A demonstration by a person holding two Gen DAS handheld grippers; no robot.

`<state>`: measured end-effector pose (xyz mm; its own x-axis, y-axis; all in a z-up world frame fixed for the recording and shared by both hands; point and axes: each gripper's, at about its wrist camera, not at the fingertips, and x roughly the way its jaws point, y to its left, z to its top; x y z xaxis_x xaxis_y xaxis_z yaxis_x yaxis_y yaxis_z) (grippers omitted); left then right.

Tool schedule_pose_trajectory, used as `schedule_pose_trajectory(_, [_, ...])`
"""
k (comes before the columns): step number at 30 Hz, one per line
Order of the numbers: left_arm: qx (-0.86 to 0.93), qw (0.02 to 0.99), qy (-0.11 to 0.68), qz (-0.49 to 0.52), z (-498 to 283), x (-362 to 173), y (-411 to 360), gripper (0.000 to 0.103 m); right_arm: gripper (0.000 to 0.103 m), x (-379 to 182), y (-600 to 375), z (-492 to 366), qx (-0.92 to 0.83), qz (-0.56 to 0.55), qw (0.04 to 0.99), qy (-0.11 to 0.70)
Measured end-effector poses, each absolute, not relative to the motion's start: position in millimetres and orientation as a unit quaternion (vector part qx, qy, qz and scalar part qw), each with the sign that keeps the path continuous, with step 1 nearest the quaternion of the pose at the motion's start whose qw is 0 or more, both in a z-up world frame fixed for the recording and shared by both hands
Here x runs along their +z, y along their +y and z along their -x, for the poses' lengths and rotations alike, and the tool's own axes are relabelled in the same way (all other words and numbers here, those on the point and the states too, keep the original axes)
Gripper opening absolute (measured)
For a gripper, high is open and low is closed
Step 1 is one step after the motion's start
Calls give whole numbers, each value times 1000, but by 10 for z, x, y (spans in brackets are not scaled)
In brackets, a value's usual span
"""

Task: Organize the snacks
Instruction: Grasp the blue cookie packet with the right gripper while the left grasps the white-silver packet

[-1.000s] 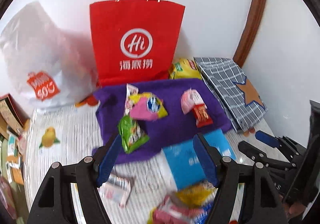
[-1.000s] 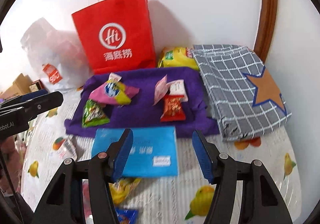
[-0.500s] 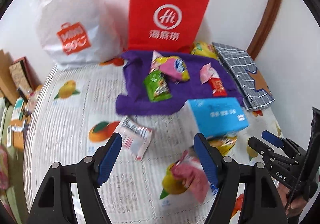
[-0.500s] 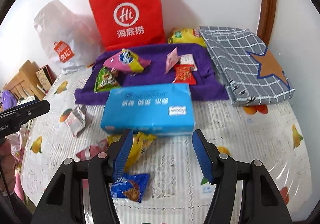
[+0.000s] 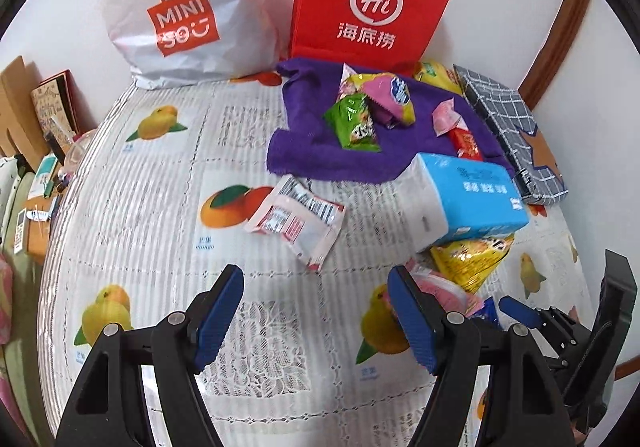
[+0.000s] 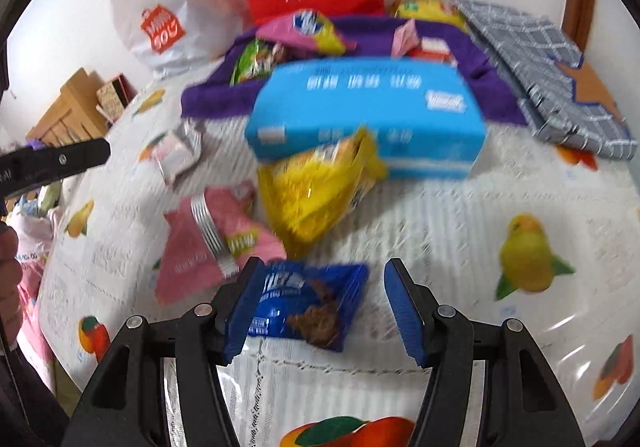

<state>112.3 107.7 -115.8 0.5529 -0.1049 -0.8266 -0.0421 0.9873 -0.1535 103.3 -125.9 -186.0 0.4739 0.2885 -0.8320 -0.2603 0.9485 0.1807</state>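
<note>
Snack packets lie scattered on a fruit-print tablecloth. My left gripper is open and empty, low over the cloth, with a white-and-pink packet just ahead of it. My right gripper is open around a blue cookie packet. Its left finger is at the packet's edge and its right finger stands clear. A yellow bag and a pink packet lie just beyond, in front of a blue tissue pack. Farther back, a purple cloth carries a green packet and several more.
A red paper bag and a white plastic bag stand against the back wall. A grey checked cloth lies at the right. Boxes and clutter sit past the table's left edge. The right wrist view is blurred.
Both grippers have dropped toward the table and drawn back to its near part. The right one has come down around the blue cookie packet. Neither opening has changed.
</note>
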Motion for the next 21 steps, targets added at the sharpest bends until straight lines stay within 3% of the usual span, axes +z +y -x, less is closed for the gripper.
schedule_pose_trajectory(12, [-9,877,474,80,-1067,-1276,1163,73,74,-2018,-1016,-900,142,48,875,460])
schedule_pose_trajectory(14, [-9,878,471,82,-1062,-1285,1186,73,73,-2031,-1026,-871,137,52,880,452])
schedule_pose_trajectory(16, [-7,878,471,83,-1072,-1311,1206,73,59,-2026,-1074,-855,130,45,888,440])
schedule_pose_trajectory(21, [4,876,476,77,-1178,-1387,1215,73,53,-2003,-1185,-836,142,43,890,432])
